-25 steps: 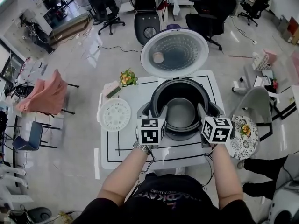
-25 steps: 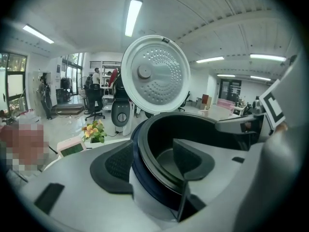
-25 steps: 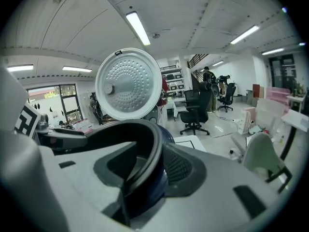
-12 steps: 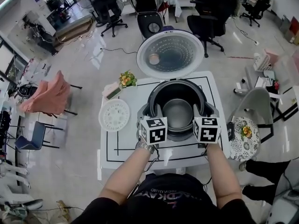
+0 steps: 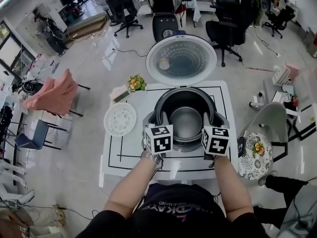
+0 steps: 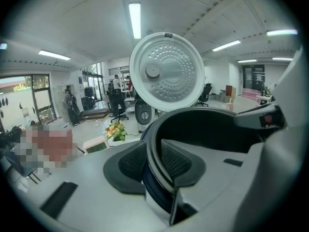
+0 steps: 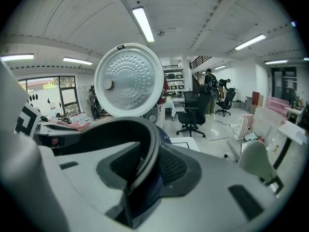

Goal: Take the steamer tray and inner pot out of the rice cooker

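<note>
Since the tray lies out on the table, the pot in the cooker is being seized, its rim clamped by the left gripper and straddled, not yet pinched, by the right gripper, both just closing; a level lift is required next.
</note>
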